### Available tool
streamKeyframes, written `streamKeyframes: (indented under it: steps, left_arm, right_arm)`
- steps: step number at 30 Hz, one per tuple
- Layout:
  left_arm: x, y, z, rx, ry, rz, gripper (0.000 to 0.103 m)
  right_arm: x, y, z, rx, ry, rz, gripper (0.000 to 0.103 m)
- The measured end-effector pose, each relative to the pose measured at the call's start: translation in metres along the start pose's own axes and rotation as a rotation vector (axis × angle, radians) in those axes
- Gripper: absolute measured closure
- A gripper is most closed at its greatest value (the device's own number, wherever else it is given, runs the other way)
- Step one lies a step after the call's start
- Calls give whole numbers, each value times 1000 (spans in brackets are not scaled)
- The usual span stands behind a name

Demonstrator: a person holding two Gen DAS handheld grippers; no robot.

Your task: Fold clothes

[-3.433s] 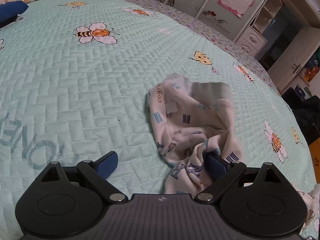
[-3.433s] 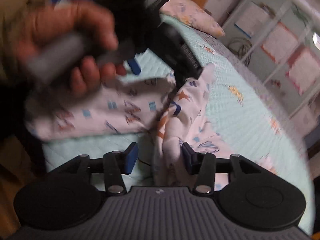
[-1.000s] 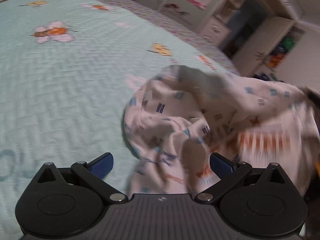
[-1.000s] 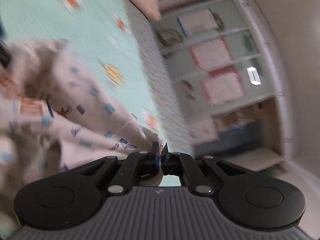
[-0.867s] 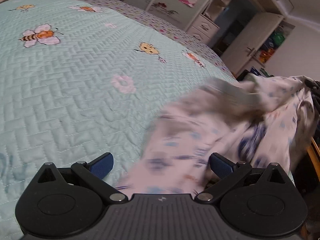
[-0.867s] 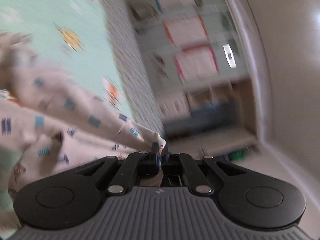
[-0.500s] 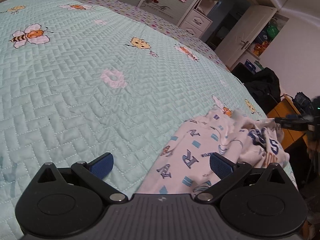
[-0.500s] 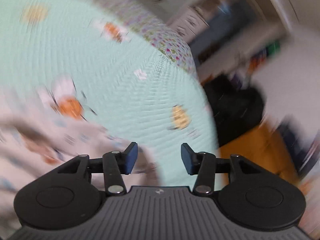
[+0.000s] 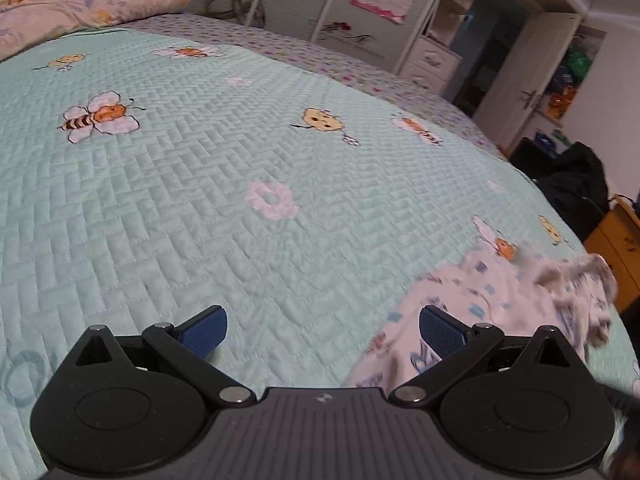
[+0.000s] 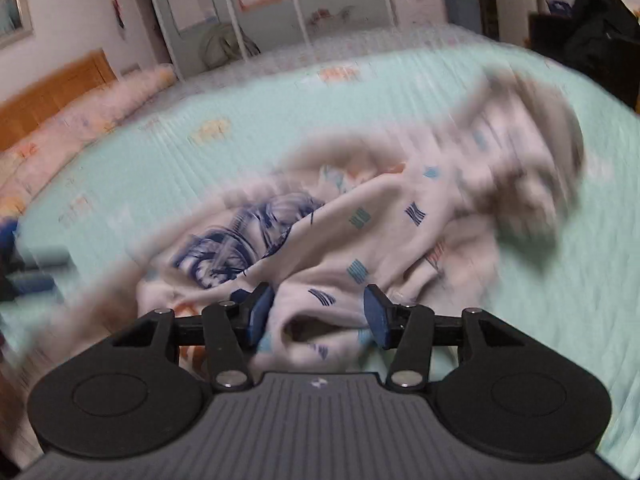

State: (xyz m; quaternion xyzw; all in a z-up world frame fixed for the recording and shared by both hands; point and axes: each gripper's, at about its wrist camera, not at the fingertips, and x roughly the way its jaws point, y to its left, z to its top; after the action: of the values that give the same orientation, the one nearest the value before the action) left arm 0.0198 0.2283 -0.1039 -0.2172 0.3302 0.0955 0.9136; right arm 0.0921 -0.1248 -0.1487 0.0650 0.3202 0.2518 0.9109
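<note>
A white garment (image 9: 520,292) printed with blue and orange marks lies crumpled on the mint quilt (image 9: 200,180), near the bed's right edge. My left gripper (image 9: 322,330) hovers wide open over bare quilt, and the garment's edge reaches behind its right finger (image 9: 440,332). In the blurred right wrist view the same garment (image 10: 380,216) fills the middle. My right gripper (image 10: 318,314) is open just above it. A fold of cloth lies between and below its blue pads (image 10: 260,312), which do not press on it.
A floral pillow (image 9: 80,4) lies at the bed's head, before a wooden headboard (image 10: 52,92). White shelves and drawers (image 9: 432,60) stand past the far side. A black bag (image 9: 572,180) and an orange-brown cabinet (image 9: 616,236) sit off the right edge.
The right gripper was shut on the garment's edge, let go, opened, rolled and dropped toward the cloth. The garment went from stretched in the air to a heap at the bed's right.
</note>
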Motion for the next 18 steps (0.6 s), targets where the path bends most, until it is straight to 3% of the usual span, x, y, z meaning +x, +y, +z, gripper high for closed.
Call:
streamKeyframes:
  steps: [2,5,11,13,16,18]
  left_arm:
    - [5,-10,11,39,-6,21,1]
    - [18,-31,26,123,-11,39,1]
    - [75,-46,47,83,177,-20,11]
    - [91,-44,53,72,209,-18,10]
    - [107,-42,60,75,259,-72,1]
    - [111,-41,64,81,271,-111,1]
  right_arm:
    - [-5,-13,-21,15,-91,50,51]
    - [-2,-18,-27,36,-117,70,49]
    - [-3,-47,-17,176,-129,184,49]
    - [-5,-53,-12,216,-135,215,49]
    - [-11,-59,-15,257,-140,247,49]
    - [-11,-63,-15,283,-143,268,49]
